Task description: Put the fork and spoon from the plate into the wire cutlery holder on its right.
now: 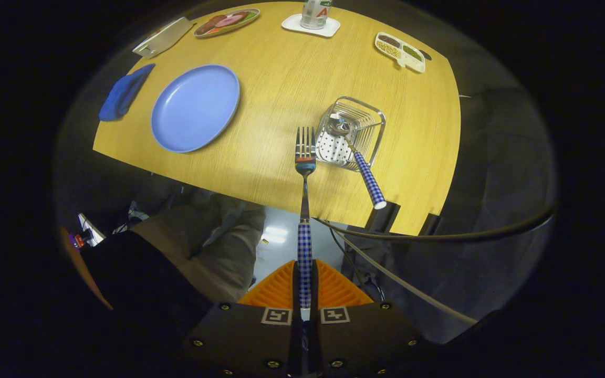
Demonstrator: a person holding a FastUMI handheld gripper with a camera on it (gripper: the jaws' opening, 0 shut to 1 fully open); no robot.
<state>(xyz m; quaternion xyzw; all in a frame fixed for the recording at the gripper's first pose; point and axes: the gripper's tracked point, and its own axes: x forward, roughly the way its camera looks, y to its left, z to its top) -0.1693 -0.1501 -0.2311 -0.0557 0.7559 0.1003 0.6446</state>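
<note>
A round blue plate (pixel 195 108) lies bare on the yellow wooden bench (pixel 281 79). The gripper (pixel 305 286) pinches the checked handle of a steel fork (pixel 305 173), tines over the bench edge, just left of the wire cutlery holder (pixel 351 131). A checked-handled spoon (pixel 357 157) seemingly stands bowl-down inside the holder.

The fork (pixel 305 210) extends ahead from between the closed fingers of the hand-held gripper (pixel 305 294). Beyond, right of its tines, the wire cutlery holder (pixel 351 131) contains the spoon (pixel 357 160). The plate (pixel 195 108) lies left on the worktop (pixel 281 79).
</note>
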